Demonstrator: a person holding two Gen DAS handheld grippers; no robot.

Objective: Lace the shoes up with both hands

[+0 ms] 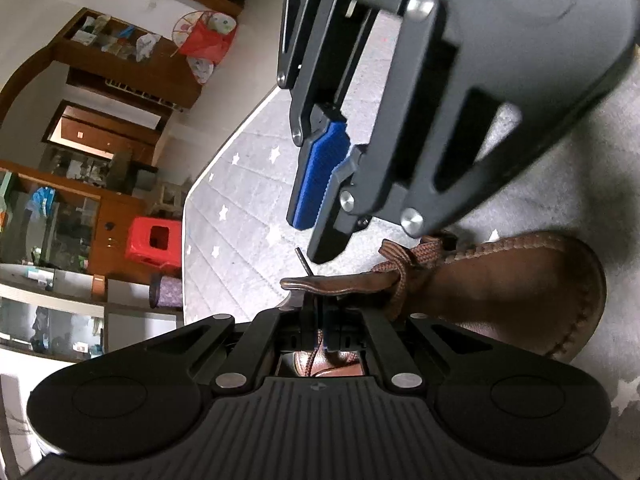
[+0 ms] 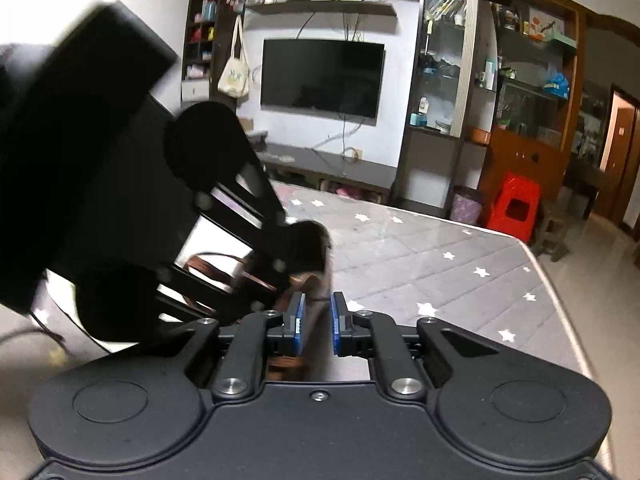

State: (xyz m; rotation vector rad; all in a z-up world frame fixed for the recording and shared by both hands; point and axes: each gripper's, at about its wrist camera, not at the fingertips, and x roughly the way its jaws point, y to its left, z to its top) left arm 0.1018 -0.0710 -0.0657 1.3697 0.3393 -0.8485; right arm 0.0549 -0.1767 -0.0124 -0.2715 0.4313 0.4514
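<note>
1. Shoe (image 1: 512, 292): a brown leather shoe lying on a grey star-print mattress (image 1: 256, 184), toe toward the right of the left wrist view, its tongue (image 1: 332, 284) lifted.
2. Lace (image 1: 404, 268): brown braided cord, looped into a loose crossing just above the tongue; a dark tip (image 1: 303, 261) sticks up beside it.
3. Left gripper (image 1: 320, 330): jaws pressed together, with a strand of lace running between them at the shoe's opening.
4. Right gripper (image 1: 320, 216): hovering just above the crossing, jaws a narrow gap apart; in its own view (image 2: 317, 320) nothing sits between the blue pads (image 2: 298, 318).
5. Risk: the two grippers are crowded close, so a pull by the left could drag the light shoe, or slacken the crossing before the right catches the lace.
6. Risk: the right's narrow gap may miss or only pinch the cord's edge.
</note>
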